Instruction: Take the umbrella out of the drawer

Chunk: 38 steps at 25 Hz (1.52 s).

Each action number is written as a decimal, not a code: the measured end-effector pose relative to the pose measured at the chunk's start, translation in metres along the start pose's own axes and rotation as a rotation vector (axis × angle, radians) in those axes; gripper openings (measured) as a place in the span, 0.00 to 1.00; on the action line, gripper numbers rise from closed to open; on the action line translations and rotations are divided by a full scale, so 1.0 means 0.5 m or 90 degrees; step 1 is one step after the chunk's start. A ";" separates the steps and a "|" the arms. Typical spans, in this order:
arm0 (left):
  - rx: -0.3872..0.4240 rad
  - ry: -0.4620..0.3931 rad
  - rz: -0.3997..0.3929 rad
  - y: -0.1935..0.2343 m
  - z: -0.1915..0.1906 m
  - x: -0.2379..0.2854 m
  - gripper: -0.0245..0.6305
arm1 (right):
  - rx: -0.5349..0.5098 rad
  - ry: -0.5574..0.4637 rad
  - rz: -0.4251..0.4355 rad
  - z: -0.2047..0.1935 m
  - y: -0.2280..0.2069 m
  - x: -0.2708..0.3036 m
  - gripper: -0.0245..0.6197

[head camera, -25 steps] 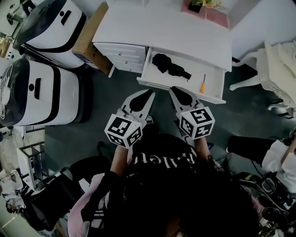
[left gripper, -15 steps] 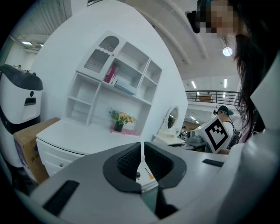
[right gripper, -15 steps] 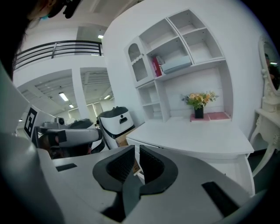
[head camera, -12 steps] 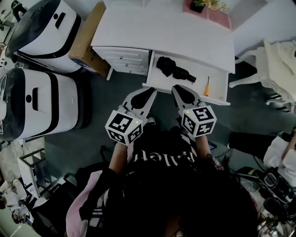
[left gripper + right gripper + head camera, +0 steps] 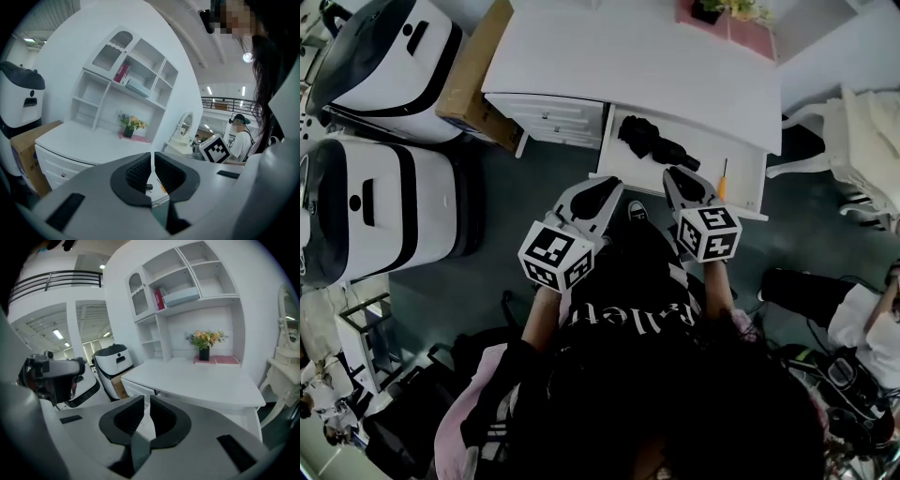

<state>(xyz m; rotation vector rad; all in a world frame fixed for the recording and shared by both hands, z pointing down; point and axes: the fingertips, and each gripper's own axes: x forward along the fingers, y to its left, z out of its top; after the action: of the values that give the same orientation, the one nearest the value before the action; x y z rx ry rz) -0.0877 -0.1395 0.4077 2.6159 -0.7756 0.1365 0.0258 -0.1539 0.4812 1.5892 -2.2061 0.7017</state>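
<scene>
The black folded umbrella lies in the left half of the open white drawer under the desk top. An orange screwdriver lies in the drawer's right part. My left gripper is shut and empty, its tip just short of the drawer's front left corner. Also shut and empty, my right gripper has its tip at the drawer's front edge, near the umbrella's handle end. In the left gripper view the left gripper shows only a thin slit between its pads. The right gripper points at the desk.
Two white-and-black machines stand on the floor at left, with a cardboard box beside the desk's closed drawers. A pink tray with a flower pot sits on the desk. A white chair and a person are at right.
Both grippers have moved forward and down toward the open drawer. The right one came further, from short of the drawer to its front edge. Both stay shut.
</scene>
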 end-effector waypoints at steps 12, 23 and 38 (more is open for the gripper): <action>-0.026 -0.013 0.099 0.096 0.035 0.118 0.08 | -0.168 0.183 0.079 -0.081 -0.151 0.199 0.14; -0.060 0.012 0.187 0.153 0.024 0.174 0.08 | -0.249 0.302 0.166 -0.188 -0.234 0.333 0.21; -0.074 0.034 0.248 0.178 0.009 0.219 0.08 | -0.353 0.428 0.193 -0.304 -0.285 0.476 0.44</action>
<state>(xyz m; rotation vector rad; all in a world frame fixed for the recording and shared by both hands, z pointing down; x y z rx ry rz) -0.0440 -0.2642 0.4573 2.3165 -1.2264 0.2607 0.0815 -0.2904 0.7612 0.6294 -1.8930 0.5258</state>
